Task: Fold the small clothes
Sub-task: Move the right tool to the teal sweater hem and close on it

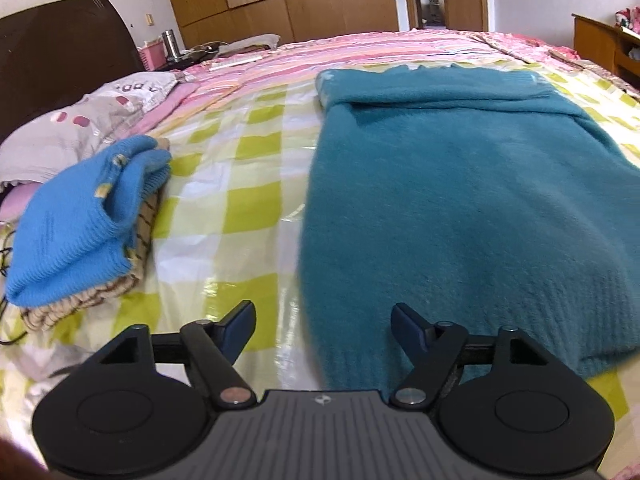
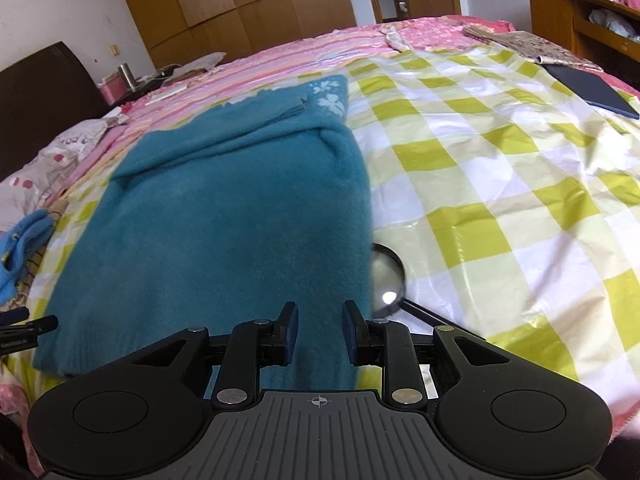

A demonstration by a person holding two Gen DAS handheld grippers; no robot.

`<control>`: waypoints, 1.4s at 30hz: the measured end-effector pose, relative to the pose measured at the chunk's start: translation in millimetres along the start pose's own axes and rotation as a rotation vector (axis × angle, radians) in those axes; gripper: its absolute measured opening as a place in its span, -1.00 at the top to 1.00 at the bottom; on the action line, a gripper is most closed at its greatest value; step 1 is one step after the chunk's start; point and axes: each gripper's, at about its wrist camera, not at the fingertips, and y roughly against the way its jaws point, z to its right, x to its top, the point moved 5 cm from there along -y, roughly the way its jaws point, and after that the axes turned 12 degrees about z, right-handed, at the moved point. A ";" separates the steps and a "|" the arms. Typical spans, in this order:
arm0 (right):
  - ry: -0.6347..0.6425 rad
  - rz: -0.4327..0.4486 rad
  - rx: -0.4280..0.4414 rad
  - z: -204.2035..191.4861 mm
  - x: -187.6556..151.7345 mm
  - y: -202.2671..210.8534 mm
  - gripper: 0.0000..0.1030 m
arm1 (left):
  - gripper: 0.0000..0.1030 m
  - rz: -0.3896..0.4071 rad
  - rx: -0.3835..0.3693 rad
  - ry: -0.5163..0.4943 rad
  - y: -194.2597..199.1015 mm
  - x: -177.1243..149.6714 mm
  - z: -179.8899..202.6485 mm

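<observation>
A teal sweater (image 2: 224,216) with a pale flower print near one corner lies on a sheet (image 2: 500,184) checked in lime green, white and cream. Beyond it, a blanket (image 1: 320,56) striped pink, orange and white. A bright blue knit (image 1: 80,216) tops a beige folded cloth (image 1: 80,300) with brown stripes. The pillow (image 1: 72,128) is grey with pink spots.

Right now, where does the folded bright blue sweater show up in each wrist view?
Left wrist: the bright blue sweater lies at left centre, folded on top of a striped knit garment.
Right wrist: only a sliver of it shows at the far left edge.
Shared landmark: the teal sweater, spread flat to its right in both views.
</observation>
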 end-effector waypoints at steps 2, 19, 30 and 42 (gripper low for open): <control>0.014 -0.010 -0.020 3.1 -1.6 0.8 0.50 | -0.51 0.000 -0.016 0.013 1.0 -2.2 3.3; -0.024 -0.119 0.034 -5.4 -26.8 -1.9 0.40 | -0.51 -0.028 -0.004 0.137 4.7 -18.3 -16.2; -0.069 -0.120 0.047 -1.3 -27.5 -5.1 0.40 | -0.03 -0.055 -0.138 0.220 4.8 -16.4 -5.5; -0.155 -0.104 0.104 1.0 -24.9 -13.4 0.40 | -0.03 -0.055 -0.132 0.231 -2.8 -12.5 -3.9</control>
